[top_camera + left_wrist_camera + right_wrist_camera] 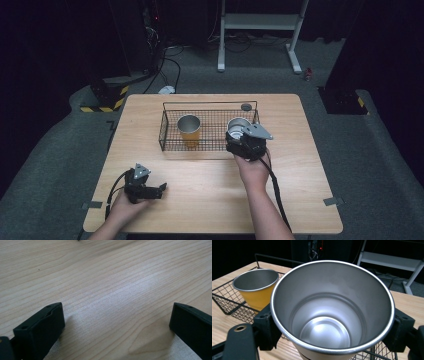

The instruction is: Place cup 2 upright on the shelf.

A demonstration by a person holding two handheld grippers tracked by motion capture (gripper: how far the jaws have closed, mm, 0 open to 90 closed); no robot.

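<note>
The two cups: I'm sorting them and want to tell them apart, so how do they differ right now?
The yellow cup stands free in the wire basket; the steel cup is clamped between the jaws of the right claw, over the basket's right end. The yellow cup's outside is yellow; the steel cup's outer wall, just visible below its rim, looks pale. Both are upright, empty, with bare metal interiors and rolled rims.
</note>
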